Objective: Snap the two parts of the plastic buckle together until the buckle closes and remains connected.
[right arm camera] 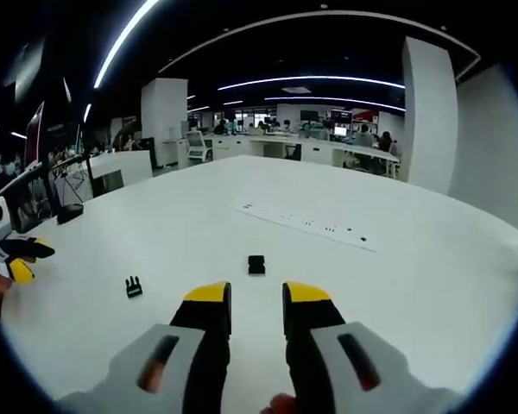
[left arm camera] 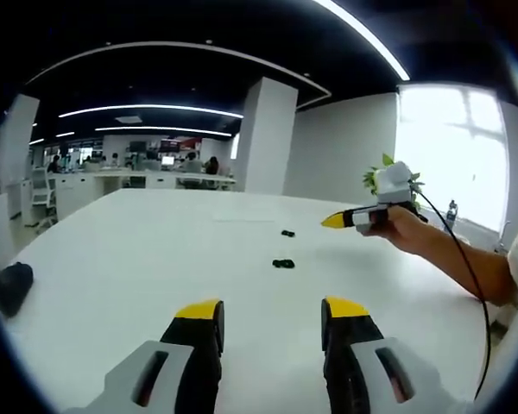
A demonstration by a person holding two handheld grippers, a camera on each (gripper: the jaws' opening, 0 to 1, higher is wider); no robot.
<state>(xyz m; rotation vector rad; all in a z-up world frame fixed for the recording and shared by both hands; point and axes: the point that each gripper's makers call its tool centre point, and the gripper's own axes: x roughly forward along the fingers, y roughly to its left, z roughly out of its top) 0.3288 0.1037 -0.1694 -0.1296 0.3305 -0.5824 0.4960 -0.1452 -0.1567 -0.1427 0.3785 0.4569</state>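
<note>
Two small black buckle parts lie apart on the white table [left arm camera: 129, 259]. In the left gripper view the pronged part [left arm camera: 282, 263] lies nearer and the socket part [left arm camera: 287, 233] farther back. My left gripper [left arm camera: 272, 309] hovers low in front of them, jaws wide apart and empty. The right gripper [left arm camera: 345, 219], held in a hand [left arm camera: 406, 231], hangs right of the parts above the table. In the right gripper view my right gripper [right arm camera: 257, 293] is open with a narrower gap, just short of the socket part [right arm camera: 256, 264]. The pronged part [right arm camera: 134, 285] lies to its left. The left gripper [right arm camera: 13, 257] is at the left edge.
A white strip with small dark marks [right arm camera: 306, 222] lies flat farther back on the table [right arm camera: 414, 285]. A dark object [left arm camera: 13, 286] sits at the table's left edge. A black cable [left arm camera: 468, 272] runs along the person's forearm. A plant [left arm camera: 384, 164] and a pillar [left arm camera: 263, 138] stand beyond.
</note>
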